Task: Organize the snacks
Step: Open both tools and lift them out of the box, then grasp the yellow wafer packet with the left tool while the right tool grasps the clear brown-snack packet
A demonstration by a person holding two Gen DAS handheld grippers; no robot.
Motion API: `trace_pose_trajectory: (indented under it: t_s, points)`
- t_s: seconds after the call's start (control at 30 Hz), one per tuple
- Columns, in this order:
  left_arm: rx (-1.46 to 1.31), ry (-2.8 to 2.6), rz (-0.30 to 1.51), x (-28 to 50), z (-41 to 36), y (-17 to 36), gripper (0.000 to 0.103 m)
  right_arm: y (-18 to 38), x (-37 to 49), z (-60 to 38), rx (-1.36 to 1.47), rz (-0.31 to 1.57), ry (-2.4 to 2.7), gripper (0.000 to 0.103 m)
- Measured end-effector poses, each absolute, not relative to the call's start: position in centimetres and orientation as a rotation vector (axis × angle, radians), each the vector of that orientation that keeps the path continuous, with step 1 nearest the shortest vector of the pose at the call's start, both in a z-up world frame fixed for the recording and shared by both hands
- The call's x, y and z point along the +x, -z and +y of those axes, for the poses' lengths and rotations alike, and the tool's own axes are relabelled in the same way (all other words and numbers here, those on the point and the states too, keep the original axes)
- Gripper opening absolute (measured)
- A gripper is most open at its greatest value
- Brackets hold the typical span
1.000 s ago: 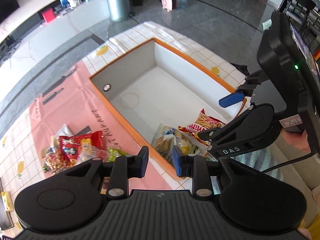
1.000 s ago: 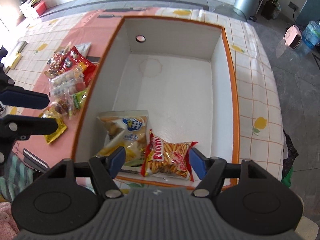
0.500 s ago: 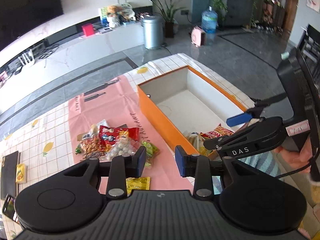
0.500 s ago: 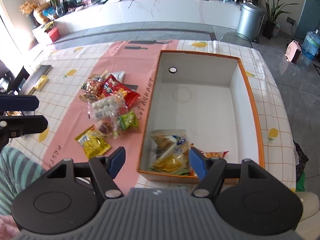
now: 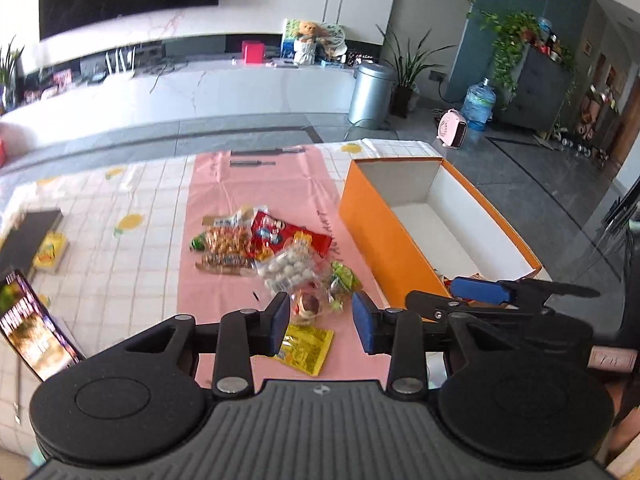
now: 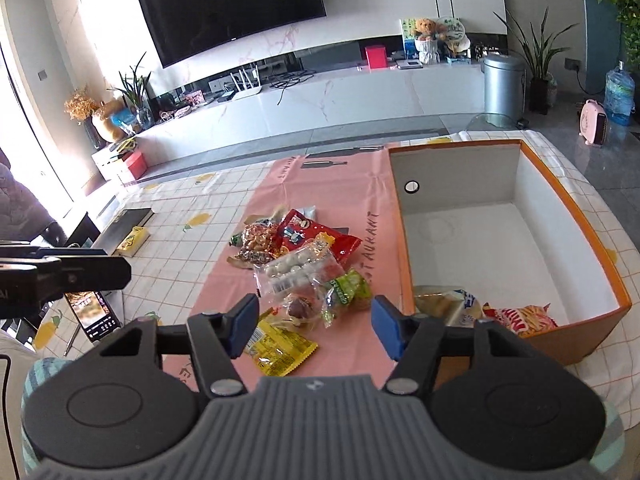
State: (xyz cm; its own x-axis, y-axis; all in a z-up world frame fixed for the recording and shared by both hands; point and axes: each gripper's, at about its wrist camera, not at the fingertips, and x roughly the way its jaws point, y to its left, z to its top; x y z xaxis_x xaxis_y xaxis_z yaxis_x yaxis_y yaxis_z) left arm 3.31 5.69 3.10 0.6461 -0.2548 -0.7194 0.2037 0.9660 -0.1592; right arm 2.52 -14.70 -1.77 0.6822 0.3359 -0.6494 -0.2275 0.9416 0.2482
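A pile of snack packets (image 6: 304, 264) lies on the pink mat (image 6: 320, 184), left of the orange box (image 6: 600, 240); it also shows in the left wrist view (image 5: 276, 252). A yellow packet (image 6: 280, 346) lies nearest me. The box (image 5: 384, 236) holds a pale bread packet (image 6: 448, 304) and a red fries packet (image 6: 520, 316) at its near end. My left gripper (image 5: 322, 322) is open and empty above the pile's near edge. My right gripper (image 6: 314, 326) is open and empty, held above the yellow packet.
A phone (image 6: 94, 312) lies at the table's left edge, with a dark book (image 6: 128, 224) and a small yellow box (image 6: 134, 238) beyond it. The checked tablecloth (image 6: 180, 216) covers the table. A bin (image 6: 502, 80) stands on the floor behind.
Both grippers have pulled back and tilted up from over the box. They now face the snack pile on the pink mat. Both stay open and empty.
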Motion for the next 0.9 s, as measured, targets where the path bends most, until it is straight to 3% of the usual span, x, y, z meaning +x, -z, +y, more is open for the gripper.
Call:
trace_pose_trajectory:
  t_s: [0.33,0.47,0.9]
  points:
    - [-0.169,0.198,0.985,4.7,7.0,2.2,0.041,7.0,3.4,-11.2,0.061,0.811,-0.327,0.025]
    - [-0.187,0.172,1.064,6.5,7.0,4.8,0.038,9.6,5.1,-10.9,0.055,0.882,-0.31,0.017]
    - [-0.238,0.153,1.265,11.1,6.9,10.4,0.038,15.5,9.4,-10.0,0.005,1.038,-0.308,0.016]
